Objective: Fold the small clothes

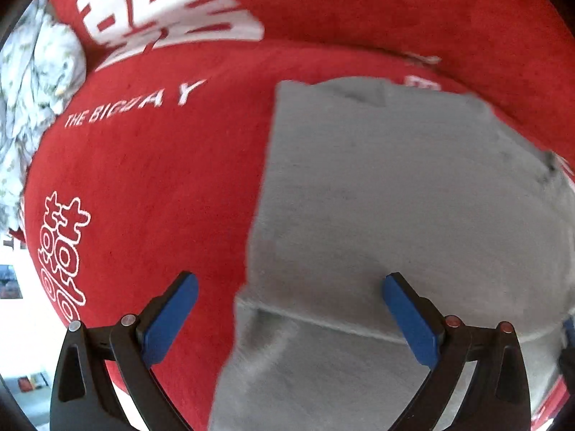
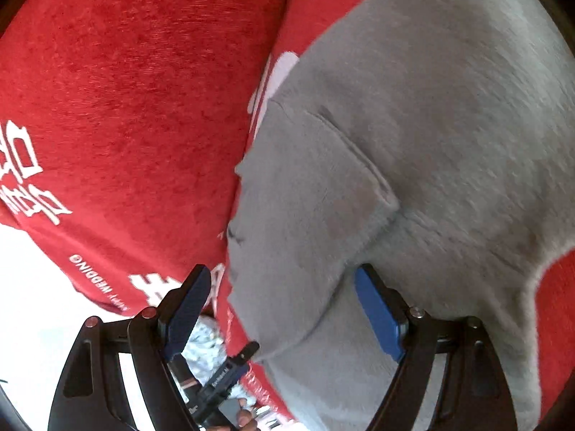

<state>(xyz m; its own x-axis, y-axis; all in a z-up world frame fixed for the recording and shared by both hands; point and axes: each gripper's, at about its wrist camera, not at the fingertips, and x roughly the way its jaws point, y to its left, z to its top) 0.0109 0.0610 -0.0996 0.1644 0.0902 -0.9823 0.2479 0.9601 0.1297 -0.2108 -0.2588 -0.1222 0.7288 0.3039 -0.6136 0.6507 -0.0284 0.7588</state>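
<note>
A grey garment (image 1: 395,197) lies folded on a red cloth (image 1: 161,179) printed with white characters. In the left wrist view my left gripper (image 1: 291,305) points down over the garment's left edge. Its blue pads (image 1: 172,319) stand wide apart and hold nothing. In the right wrist view the same grey garment (image 2: 413,125) shows a folded flap with a rounded corner. My right gripper (image 2: 284,305) is open over that flap's lower edge, with grey fabric lying between the blue pads (image 2: 377,319) and no pad visibly pressing on it. The left gripper's body (image 2: 222,377) shows low down, held by a person's fingers (image 2: 246,420).
A crumpled white floral fabric (image 1: 32,107) lies beyond the red cloth's left edge and shows again as a small patch of floral fabric (image 2: 205,337) in the right wrist view. The red cloth (image 2: 125,89) ends at a bright white area (image 2: 36,287) at the lower left.
</note>
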